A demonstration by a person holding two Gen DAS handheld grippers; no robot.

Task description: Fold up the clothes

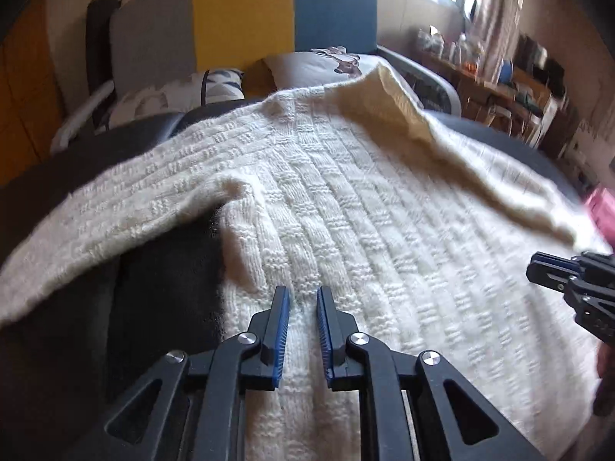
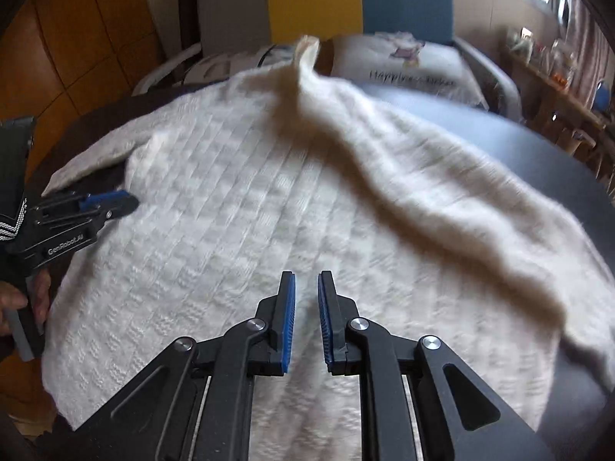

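A dark round table (image 2: 538,161) is seen before a headboard (image 1: 246,15) panelled grey, yellow and blue, with two printed pillows (image 2: 415,65) at its foot. No containers are identified. One cream knitted sweater (image 1: 346,199) is spread across the table, one sleeve folded over its body. Two claws are counted: the left claw (image 1: 303,299) and right claw (image 2: 306,284) are held just above the knit, each slightly spread, nothing pinched.

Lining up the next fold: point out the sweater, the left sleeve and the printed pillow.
white knit sweater (image 1: 365,207), left wrist view, middle of the body.
left sleeve (image 1: 115,207), left wrist view, mid-sleeve.
printed pillow (image 2: 407,65), right wrist view, its front face.
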